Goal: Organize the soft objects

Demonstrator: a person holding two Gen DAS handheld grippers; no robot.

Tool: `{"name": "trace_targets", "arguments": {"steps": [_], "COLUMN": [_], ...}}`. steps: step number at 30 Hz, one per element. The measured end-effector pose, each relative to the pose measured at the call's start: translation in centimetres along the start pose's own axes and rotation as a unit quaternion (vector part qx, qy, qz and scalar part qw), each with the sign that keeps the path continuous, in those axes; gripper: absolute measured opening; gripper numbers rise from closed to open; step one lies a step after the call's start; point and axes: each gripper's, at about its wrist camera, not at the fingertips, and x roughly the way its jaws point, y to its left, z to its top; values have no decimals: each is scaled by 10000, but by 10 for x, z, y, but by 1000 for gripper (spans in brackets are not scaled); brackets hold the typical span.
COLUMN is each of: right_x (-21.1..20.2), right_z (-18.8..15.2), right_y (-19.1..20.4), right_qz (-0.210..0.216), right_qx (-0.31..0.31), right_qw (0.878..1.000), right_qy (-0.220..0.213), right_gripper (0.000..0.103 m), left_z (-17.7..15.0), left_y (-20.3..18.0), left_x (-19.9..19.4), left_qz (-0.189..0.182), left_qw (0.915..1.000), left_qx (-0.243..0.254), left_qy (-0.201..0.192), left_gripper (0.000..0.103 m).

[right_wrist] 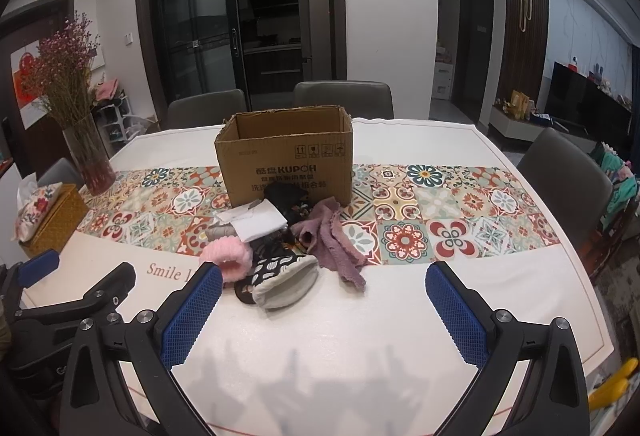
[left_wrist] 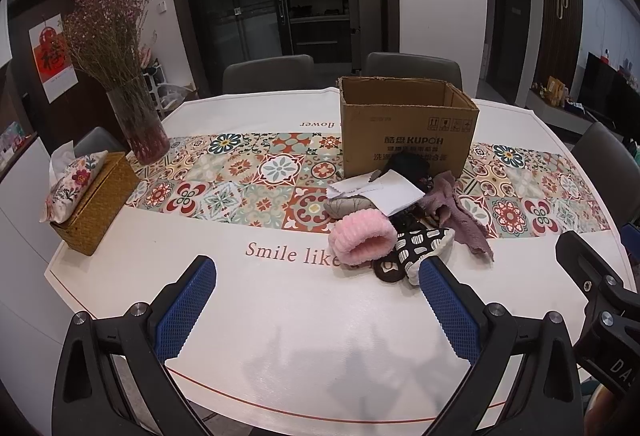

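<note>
Both grippers, left (left_wrist: 316, 296) and right (right_wrist: 324, 300), hover near the table's (left_wrist: 280, 336) near edge, fingers apart and empty. Your soft pile (right_wrist: 280, 244) sits mid-table, touching the open box (right_wrist: 284, 155), handy for dropping in.

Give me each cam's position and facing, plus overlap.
Left wrist: on the left gripper, facing across the table; pile of soft things lies ahead-right; its own open blue fingers show, and the right gripper at the right edge.
Right wrist: on the right gripper, pile ahead-left; open fingers show, left gripper at left edge.
Shared: cardboard box, pink fluffy band, vase.
</note>
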Motion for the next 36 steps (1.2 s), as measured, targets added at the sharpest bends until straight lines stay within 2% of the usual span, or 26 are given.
{"name": "trace_targets", "arguments": {"steps": [36], "right_x": [-1], "right_z": [2], "right_y": [-2], "right_qz": [-9], "right_qx": [18], "right_qw": [10000], "right_qy": [-6], "right_gripper": [103], "left_z": [0], "left_y": [0], "left_x": [0], "left_qz": [-3], "left_qw": [10000], "left_qx": [7], "left_qy": [-13], "left_gripper": [103]}}
